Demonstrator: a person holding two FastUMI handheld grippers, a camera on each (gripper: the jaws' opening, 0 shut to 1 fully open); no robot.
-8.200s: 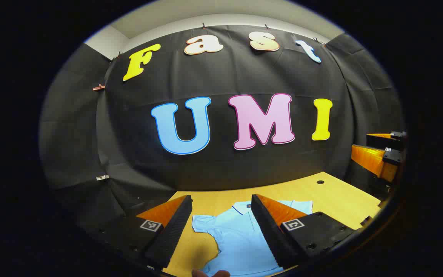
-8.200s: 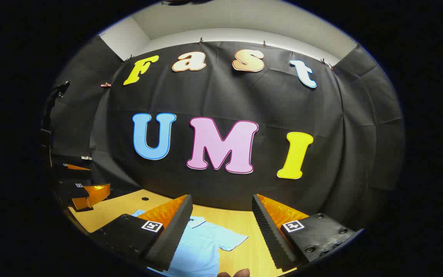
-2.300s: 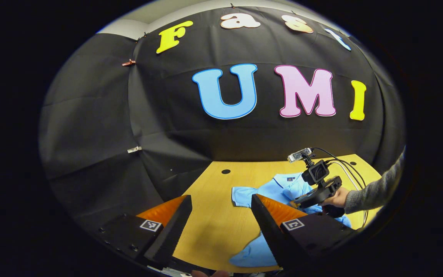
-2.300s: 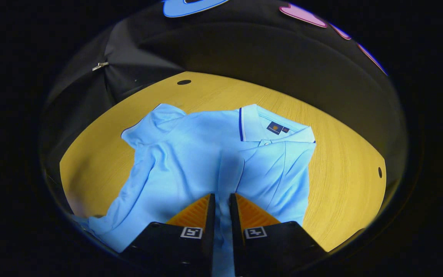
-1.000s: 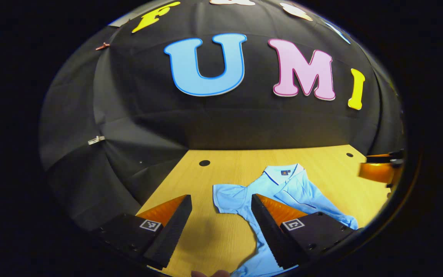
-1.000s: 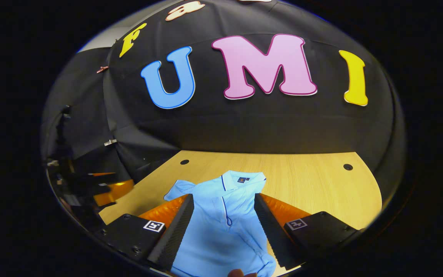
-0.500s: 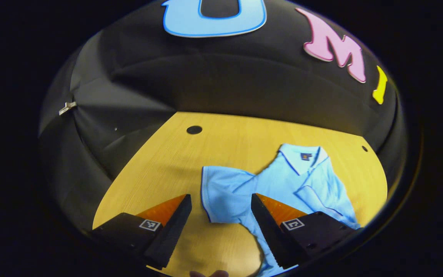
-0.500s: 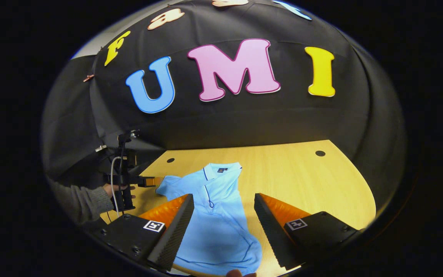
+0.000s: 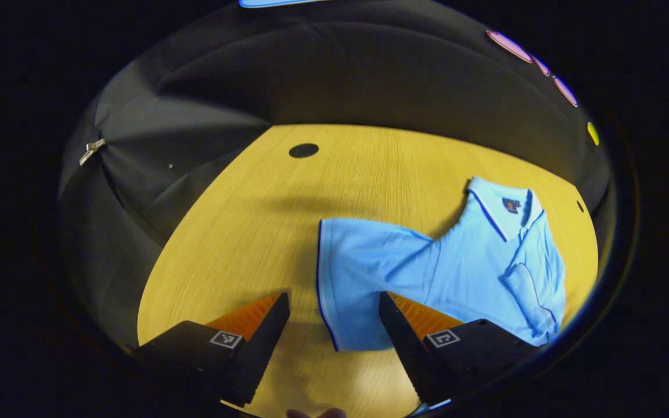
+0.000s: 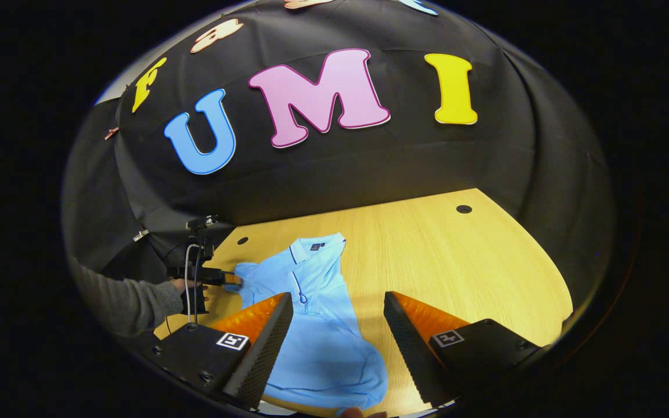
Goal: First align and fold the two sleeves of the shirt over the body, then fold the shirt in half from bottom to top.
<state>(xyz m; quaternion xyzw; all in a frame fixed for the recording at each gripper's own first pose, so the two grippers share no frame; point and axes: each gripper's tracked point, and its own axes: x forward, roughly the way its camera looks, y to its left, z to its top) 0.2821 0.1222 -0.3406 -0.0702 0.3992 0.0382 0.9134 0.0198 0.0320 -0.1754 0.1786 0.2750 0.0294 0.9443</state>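
Note:
A light blue polo shirt (image 9: 474, 255) lies on the yellow wooden table (image 9: 265, 232). One sleeve is folded over the body (image 10: 317, 342); the other sleeve (image 9: 358, 261) lies flat, spread out to the side. In the left gripper view, my left gripper (image 9: 334, 325) hovers open just above that spread sleeve's cuff edge, one finger on each side of it. In the right gripper view, the left gripper (image 10: 227, 278), held by a hand in a grey sleeve, sits at the sleeve's tip. My right gripper (image 10: 339, 339) is open above the shirt's lower body, holding nothing.
The table has round cable holes (image 9: 303, 150) (image 10: 463, 208) near its far corners. Black cloth walls close the booth behind and to the sides. Bare tabletop (image 10: 474, 273) stretches to the right of the shirt.
My left gripper has tilted down and come close over the spread sleeve's cuff. My right gripper, which let go of the folded sleeve earlier, has drawn back and turned slightly right.

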